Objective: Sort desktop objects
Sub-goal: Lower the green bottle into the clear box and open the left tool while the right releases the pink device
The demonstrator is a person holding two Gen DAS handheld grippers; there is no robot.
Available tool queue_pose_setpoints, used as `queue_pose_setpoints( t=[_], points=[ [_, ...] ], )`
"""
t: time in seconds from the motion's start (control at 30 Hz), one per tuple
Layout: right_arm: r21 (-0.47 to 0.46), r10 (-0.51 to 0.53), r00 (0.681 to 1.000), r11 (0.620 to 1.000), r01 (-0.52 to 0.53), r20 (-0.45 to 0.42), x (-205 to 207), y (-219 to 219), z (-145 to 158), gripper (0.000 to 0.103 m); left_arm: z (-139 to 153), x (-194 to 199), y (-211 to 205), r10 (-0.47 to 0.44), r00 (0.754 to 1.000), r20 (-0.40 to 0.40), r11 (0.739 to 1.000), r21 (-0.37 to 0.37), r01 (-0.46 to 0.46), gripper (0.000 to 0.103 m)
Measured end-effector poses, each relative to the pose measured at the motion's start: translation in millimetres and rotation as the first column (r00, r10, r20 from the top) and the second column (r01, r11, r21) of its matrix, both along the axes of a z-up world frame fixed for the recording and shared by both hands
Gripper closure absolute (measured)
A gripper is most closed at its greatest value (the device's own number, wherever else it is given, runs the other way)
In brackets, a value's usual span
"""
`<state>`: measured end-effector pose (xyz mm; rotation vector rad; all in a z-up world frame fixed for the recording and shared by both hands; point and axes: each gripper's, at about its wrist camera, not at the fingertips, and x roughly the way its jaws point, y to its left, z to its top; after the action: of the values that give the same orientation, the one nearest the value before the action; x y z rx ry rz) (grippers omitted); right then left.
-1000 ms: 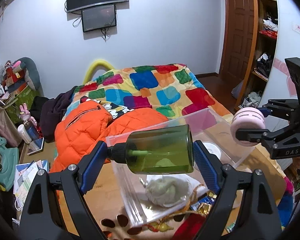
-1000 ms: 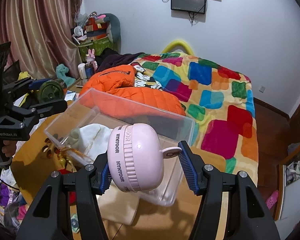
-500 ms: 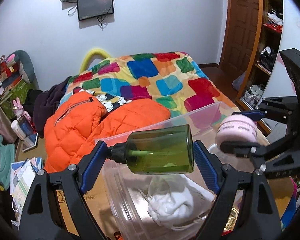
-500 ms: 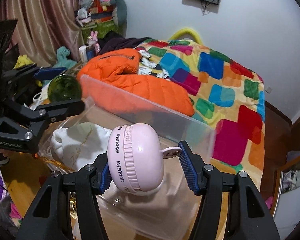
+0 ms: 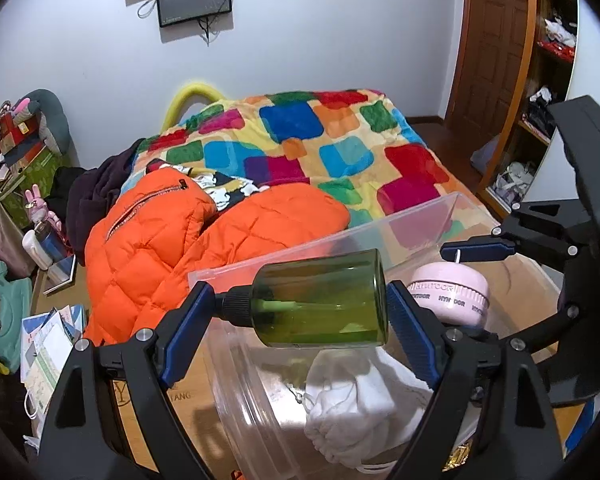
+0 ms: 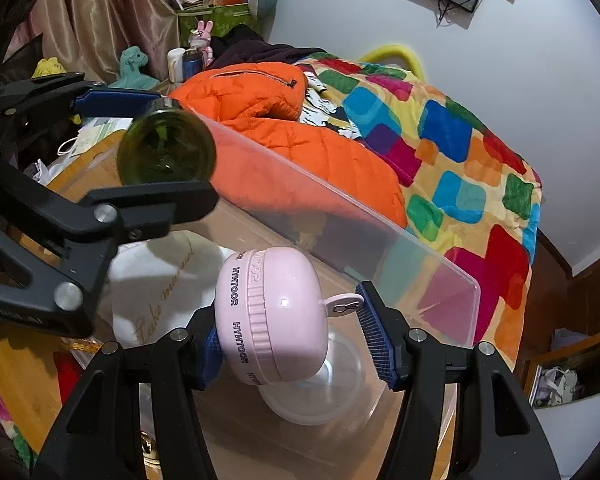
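Note:
My left gripper (image 5: 300, 312) is shut on a green bottle (image 5: 320, 300), held sideways over the clear plastic bin (image 5: 400, 220). The bottle's base also shows in the right wrist view (image 6: 166, 152). My right gripper (image 6: 292, 334) is shut on a round pink case (image 6: 272, 316) marked HYNTOOR, held inside the bin (image 6: 340, 216), just above its floor. The pink case also shows in the left wrist view (image 5: 452, 294), to the right of the bottle. A white drawstring pouch (image 5: 348, 404) lies in the bin, also seen in the right wrist view (image 6: 168, 280).
The bin stands on a brown desk (image 5: 148, 408). A round white lid (image 6: 320, 392) lies on the bin floor under the pink case. Behind are an orange jacket (image 5: 180, 248) and a bed with a colourful blanket (image 5: 320, 148). Papers (image 5: 48, 352) lie at left.
Both grippers have moved forward and down over the bin. The pink case has gone lower into the bin; the bottle now hangs over the pouch.

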<state>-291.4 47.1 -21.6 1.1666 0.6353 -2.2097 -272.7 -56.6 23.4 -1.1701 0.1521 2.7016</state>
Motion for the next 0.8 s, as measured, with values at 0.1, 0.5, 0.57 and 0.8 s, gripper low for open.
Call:
queue_pose_setpoints(
  t=[0.1,0.5,0.57,0.8],
  points=[
    [0.013,0.008,1.000,1.000,-0.008,-0.007,1,-4,-1,0.047,-3,-5,0,-0.005,0.999,0.035,1.000,-0.004,0.005,0.017],
    [0.004,-0.021,1.000,1.000,0.021,-0.009,6,-8,-3,0.047,-10,-6,9,-0.006,0.996,0.084,0.997,-0.078,0.013,0.017],
    [0.003,-0.025,1.000,1.000,0.025,-0.008,8,-7,-2,0.047,-9,-6,9,0.006,0.997,0.072,0.996,-0.092,0.001,0.016],
    [0.031,-0.010,0.998,0.999,0.012,-0.059,23,-1,8,0.037,-10,-3,12,0.017,0.997,0.080,0.992,-0.125,-0.007,0.016]
  ],
)
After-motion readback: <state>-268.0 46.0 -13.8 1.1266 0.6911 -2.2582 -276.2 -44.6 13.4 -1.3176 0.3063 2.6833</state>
